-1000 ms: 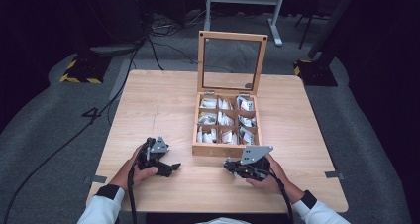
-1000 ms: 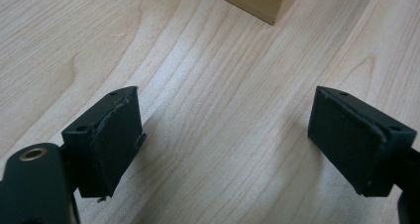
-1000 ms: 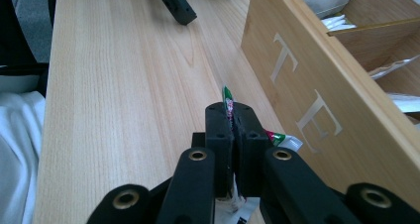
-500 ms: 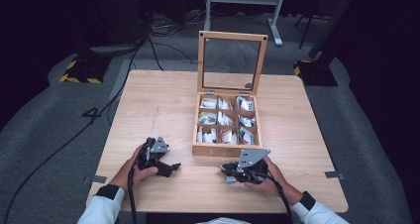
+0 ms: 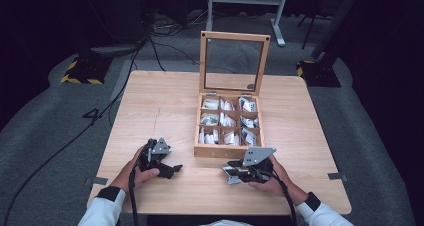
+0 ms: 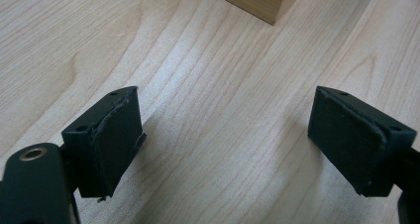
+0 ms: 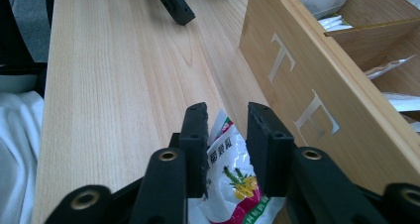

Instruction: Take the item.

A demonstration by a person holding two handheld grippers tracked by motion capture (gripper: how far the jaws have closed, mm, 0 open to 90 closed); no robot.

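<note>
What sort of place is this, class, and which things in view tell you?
Probably a lab or studio set up for recording: a lone wooden table on grey carpet, loose cables trailing over the floor, and dark equipment stands behind it.

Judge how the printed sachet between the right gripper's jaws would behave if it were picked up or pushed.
The sachet looks like thin glossy foil, lying flat on the table, so it is probably light and floppy. Its shiny print suggests it may slip from the right gripper, whose jaws have just been opening around it. Pushed, it would likely slide, not roll.
</note>
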